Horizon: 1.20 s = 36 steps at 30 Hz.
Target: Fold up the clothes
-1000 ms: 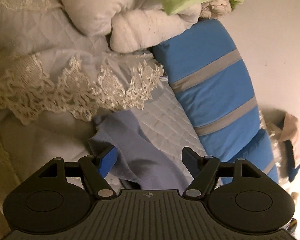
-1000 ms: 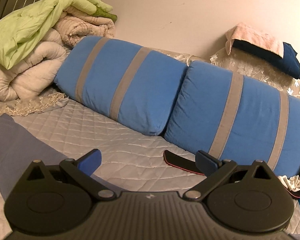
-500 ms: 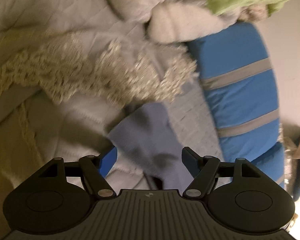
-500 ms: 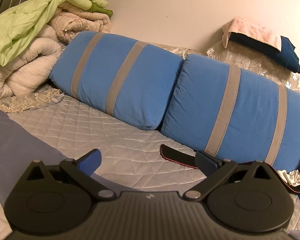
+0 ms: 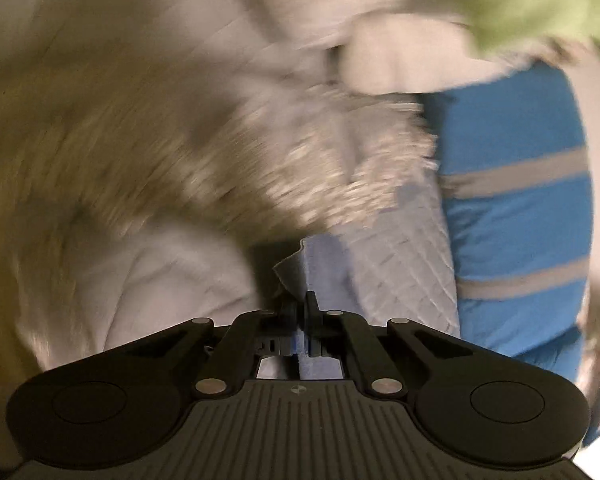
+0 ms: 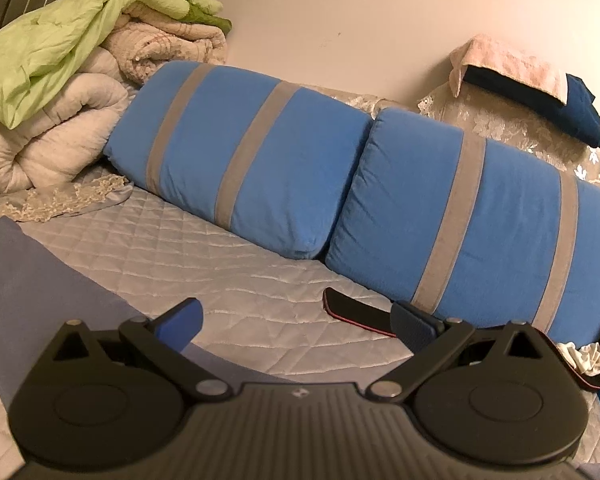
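In the left wrist view, which is heavily motion-blurred, the left gripper [image 5: 299, 312] is seen clenched on a corner of the lavender-blue garment [image 5: 324, 268], the cloth being pinched between its closed fingers. The garment is located on the quilted mattress cover [image 5: 404, 264], just beside the blue striped pillow [image 5: 516, 216]. A lace-edged sheet [image 5: 292, 176] is seen beyond the garment, farther from the gripper.

In the right wrist view, the right gripper [image 6: 296, 322] is held released, its fingers spread wide with nothing between them. The garment [image 6: 32, 280] is spread flat on the mattress cover [image 6: 228, 256], left of the gripper and in front of the blue striped pillow [image 6: 236, 152]. A dark flat object with a red edge [image 6: 352, 310] lies at the pillow's foot.
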Motion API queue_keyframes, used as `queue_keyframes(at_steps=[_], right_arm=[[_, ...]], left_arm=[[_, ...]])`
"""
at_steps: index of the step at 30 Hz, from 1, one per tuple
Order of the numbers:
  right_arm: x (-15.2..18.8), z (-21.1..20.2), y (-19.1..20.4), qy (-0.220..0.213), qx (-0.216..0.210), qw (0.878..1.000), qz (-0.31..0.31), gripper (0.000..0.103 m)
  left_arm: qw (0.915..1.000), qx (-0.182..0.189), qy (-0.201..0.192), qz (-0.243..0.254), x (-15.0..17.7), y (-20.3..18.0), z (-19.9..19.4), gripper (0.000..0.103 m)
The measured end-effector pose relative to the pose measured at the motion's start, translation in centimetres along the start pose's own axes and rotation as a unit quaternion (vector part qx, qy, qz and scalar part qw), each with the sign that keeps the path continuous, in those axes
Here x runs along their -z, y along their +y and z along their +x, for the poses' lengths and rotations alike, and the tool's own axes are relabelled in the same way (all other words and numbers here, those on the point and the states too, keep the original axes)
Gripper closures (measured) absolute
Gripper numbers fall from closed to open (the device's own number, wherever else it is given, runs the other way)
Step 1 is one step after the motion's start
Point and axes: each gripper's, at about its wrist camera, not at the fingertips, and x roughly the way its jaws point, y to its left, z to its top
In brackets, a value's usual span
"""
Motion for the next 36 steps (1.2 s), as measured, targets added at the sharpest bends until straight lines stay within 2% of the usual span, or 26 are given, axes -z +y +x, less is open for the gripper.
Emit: queue_keyframes(at_steps=[3,4,7,8,9,10,12,14,15,17,20,22,30,36], right_arm=[[0.1,0.0,0.0,0.002,0.000,1.000,-0.001,0.000],[0.1,0.0,0.0,0.002,-0.001,1.000,-0.001,0.000],[0.0,-0.1,-0.1,0.000,0.001,1.000,0.001,0.000],[0.0,0.0,-0.2,0.000,0.001,1.000,0.002,0.000],[0.0,0.0,-0.2,0.001,0.002,1.000,0.003,0.000],[0.0,0.0,-0.2,0.001,0.003,1.000,0.003,0.000],[0.0,0.0,-0.2,0.002,0.001,1.000,0.003,0.000],[0.0,0.0,-0.1,0.001,0.000,1.000,0.001,0.000],[0.0,0.0,-0.1,0.001,-0.001,1.000,0.000,0.000],[0.0,0.0,0.0,0.001,-0.001,1.000,-0.002,0.000],[0.0,0.0,0.2,0.002,-0.001,1.000,-0.006,0.000],[0.0,0.0,0.3,0.002,0.000,1.000,-0.010,0.000],[0.0,-0.3,0.4,0.000,-0.004,1.000,-0.011,0.000],[0.1,-0.7,1.0,-0.003,-0.012,1.000,-0.022,0.000]], left_arm=[[0.9946,0.025,-0.022,0.099,-1.0,-3.8,-0.6,0.101],[0.9899,0.043,-0.026,0.133,-1.2,-4.9,-0.8,0.101],[0.9676,0.129,-0.033,0.215,-1.9,-6.4,-1.8,0.100],[0.9639,0.134,-0.034,0.227,-2.1,-6.2,-1.9,0.100],[0.9679,0.104,-0.027,0.227,-2.2,-5.6,-1.5,0.099],[0.9731,0.063,-0.013,0.221,-2.5,-4.7,-0.6,0.099],[0.9786,-0.017,0.016,0.205,-3.0,-2.7,1.1,0.099],[0.9824,-0.064,0.024,0.174,-3.4,-0.4,1.8,0.096],[0.9843,-0.074,0.021,0.159,-3.5,0.5,1.7,0.093],[0.9885,-0.067,0.007,0.135,-3.4,1.6,0.9,0.071],[0.9906,-0.037,-0.003,0.132,-3.1,1.3,-0.3,0.056],[0.9910,-0.018,0.004,0.133,-2.8,0.7,-0.6,0.051],[0.9967,0.015,0.038,0.071,-1.0,1.7,1.1,0.051],[0.9966,0.078,0.024,-0.011,-0.6,4.6,2.3,0.050]])
